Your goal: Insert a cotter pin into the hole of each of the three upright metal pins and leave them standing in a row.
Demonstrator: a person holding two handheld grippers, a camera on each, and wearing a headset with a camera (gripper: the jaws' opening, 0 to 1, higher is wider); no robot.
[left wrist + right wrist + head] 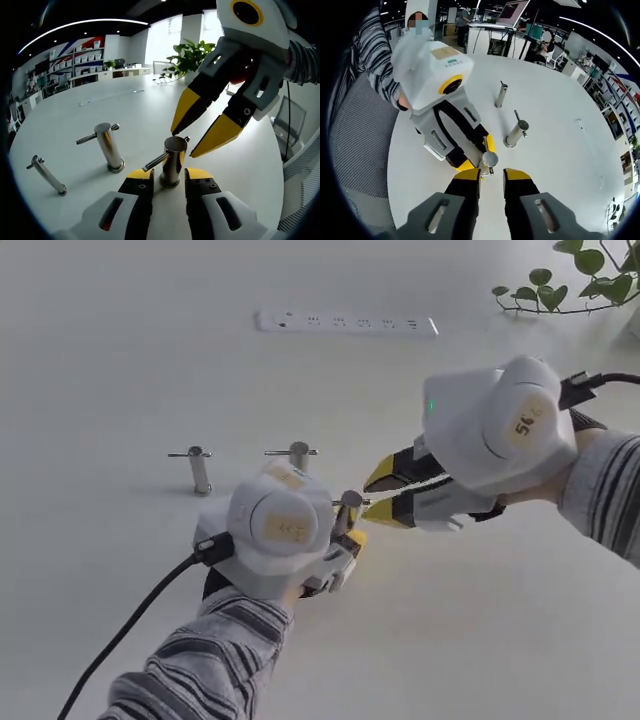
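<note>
Three upright metal pins stand in a row on the white table. The far pin and the middle pin each carry a cotter pin crosswise near the top. My left gripper is shut on the base of the nearest pin, which has a cotter pin through its hole. My right gripper is open, its yellow tips on either side of the cotter pin's end. In the right gripper view this pin stands just ahead of the right gripper.
A white power strip lies at the back of the table. Plant leaves reach in at the far right corner. The left gripper's black cable trails toward the near left. An office chair stands beyond the table edge.
</note>
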